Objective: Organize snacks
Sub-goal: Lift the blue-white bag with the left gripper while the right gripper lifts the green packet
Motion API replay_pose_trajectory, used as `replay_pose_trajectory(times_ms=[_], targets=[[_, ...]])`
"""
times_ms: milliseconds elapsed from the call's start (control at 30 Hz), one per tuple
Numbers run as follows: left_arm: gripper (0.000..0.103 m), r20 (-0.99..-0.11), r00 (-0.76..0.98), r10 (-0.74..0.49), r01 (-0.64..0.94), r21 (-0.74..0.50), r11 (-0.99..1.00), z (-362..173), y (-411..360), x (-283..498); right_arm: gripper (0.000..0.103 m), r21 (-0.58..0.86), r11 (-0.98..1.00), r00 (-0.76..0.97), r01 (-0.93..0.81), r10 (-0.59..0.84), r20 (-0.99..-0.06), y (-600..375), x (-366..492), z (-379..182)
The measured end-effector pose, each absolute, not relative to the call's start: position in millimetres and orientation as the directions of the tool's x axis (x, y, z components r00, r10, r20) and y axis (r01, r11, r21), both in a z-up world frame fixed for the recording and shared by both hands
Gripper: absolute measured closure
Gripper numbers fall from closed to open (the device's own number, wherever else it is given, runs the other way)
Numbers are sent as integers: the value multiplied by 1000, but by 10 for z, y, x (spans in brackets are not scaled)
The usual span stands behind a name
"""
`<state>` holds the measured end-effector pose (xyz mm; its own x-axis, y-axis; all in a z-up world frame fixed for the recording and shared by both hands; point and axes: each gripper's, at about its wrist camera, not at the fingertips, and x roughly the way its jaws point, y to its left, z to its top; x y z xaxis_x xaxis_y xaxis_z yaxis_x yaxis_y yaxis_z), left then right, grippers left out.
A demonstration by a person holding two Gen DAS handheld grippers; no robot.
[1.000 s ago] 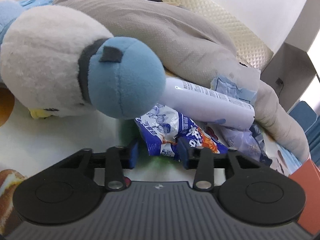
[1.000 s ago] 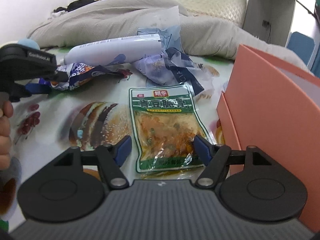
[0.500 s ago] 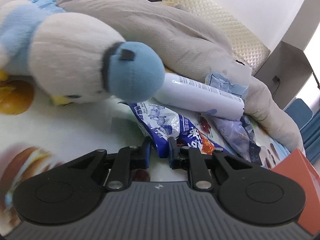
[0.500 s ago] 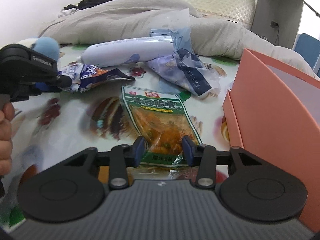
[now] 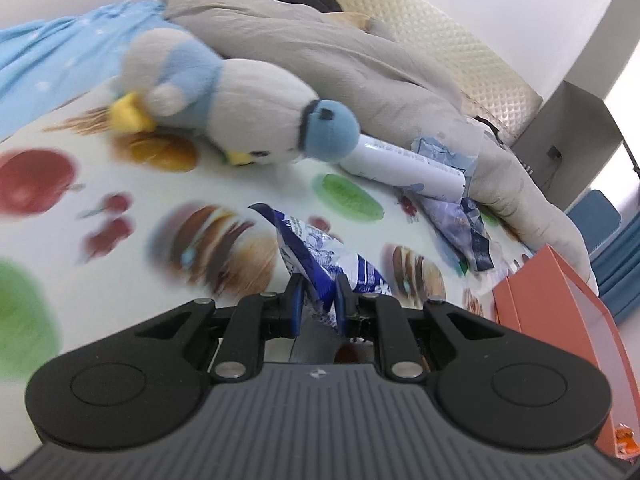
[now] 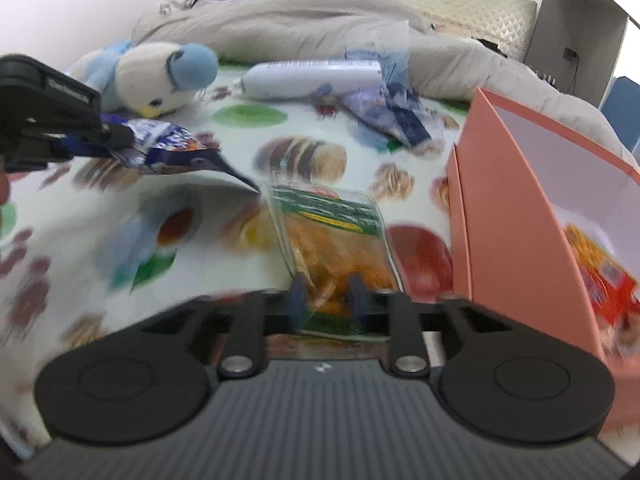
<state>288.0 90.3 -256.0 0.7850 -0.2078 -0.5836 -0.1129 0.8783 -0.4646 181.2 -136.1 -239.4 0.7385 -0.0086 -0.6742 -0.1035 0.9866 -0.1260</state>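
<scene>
My left gripper [image 5: 317, 295] is shut on a blue and white snack bag [image 5: 316, 256] and holds it lifted off the printed cloth; it also shows in the right wrist view [image 6: 168, 148], hanging from the left gripper [image 6: 100, 136]. My right gripper [image 6: 326, 296] is shut on a green and orange snack pack [image 6: 336, 236], lifted at its near end. An open pink box [image 6: 532, 216] stands to the right, with a red snack pack [image 6: 600, 276] inside. The box also shows in the left wrist view [image 5: 560, 320].
A blue and white plush bird [image 5: 240, 116] lies at the back left, next to a white tube [image 5: 404, 164] and crumpled wrappers [image 5: 460, 224]. A grey blanket [image 5: 360, 52] runs along the back. The fruit-printed cloth [image 5: 120, 216] covers the surface.
Both grippers have closed on their packs and pulled back and up. The blue bag has come away from the plush bird and tube. The green pack has been lifted toward the pink box.
</scene>
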Motion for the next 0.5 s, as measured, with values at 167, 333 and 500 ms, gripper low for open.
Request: replay_pose_trajectory(times_ms=[167,333,500], targets=[[86,-615,766,-185,-137,-437,889,-2526,890,2372,92,-105,988,721,-109,6,-693,-1365,1463,-2383],[86,-658,735,-164,-156,-399,903,-2565,833,1969,93,-91,988,731,-123,28,-682,-1375,1197,-2343],[83,-699,686,-201,-143,-401,905,-2586,861,1725,91,-62,993,757,-100,36,-652,-1481,1152,-2270]])
